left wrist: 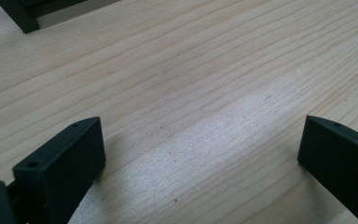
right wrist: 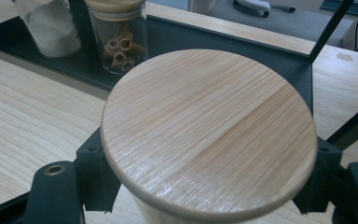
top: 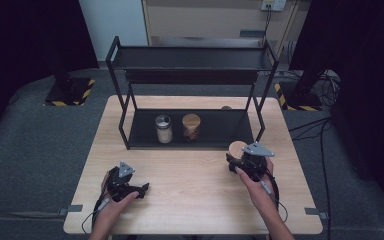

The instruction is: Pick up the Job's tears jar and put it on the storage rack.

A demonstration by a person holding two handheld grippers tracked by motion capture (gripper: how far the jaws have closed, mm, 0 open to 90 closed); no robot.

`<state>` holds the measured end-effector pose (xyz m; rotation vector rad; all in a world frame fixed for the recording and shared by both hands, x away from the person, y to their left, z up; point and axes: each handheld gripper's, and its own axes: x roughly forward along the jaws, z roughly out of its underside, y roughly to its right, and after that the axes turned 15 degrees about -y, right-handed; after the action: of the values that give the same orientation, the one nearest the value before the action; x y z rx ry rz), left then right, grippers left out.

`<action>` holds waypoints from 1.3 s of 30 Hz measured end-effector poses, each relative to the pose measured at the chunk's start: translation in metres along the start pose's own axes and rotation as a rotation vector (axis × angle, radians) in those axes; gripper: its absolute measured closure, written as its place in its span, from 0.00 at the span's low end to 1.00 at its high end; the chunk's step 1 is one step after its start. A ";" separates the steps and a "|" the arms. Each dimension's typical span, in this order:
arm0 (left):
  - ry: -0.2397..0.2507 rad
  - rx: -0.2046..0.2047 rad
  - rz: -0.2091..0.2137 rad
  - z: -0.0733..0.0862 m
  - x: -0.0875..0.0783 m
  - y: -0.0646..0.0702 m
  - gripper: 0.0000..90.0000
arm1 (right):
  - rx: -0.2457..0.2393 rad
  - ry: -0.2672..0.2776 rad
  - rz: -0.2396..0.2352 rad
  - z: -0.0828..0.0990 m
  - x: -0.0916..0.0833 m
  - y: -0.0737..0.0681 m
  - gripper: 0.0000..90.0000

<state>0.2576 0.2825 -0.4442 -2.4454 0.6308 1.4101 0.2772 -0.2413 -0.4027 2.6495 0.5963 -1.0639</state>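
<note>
High view: a black rack [top: 190, 75] stands at the far side of the table [top: 190, 210]. Its lower shelf already holds two jars, a metal-capped jar [top: 164, 129] and a wood-lidded pasta jar [top: 191, 127] side by side. The right gripper [top: 239, 161] holds a third jar [top: 237, 149] just in front of the rack's right end, on or just above the table. The left gripper [top: 141, 190] rests low over bare table at the near left, well apart from everything. Left gripper view: its jaws stand wide with nothing between them, only wood grain below. Right gripper view: the jaws clamp the third jar [right wrist: 209, 135] on both sides just under its round wooden lid; the rack's lower shelf lies directly beyond, with the pasta jar [right wrist: 119, 39] and metal-capped jar [right wrist: 51, 28] on it. Judgement: two jars are shelved, and the third is gripped but not yet placed; carrying it onto the shelf and releasing it remain.
</note>
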 end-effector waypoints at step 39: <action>-0.001 0.001 0.002 0.000 0.000 -0.001 0.00 | 0.013 -0.013 0.022 -0.047 0.035 -0.005 0.29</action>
<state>0.2580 0.2829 -0.4440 -2.4437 0.6340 1.4113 0.3263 -0.2104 -0.3936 2.6514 0.5577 -1.0814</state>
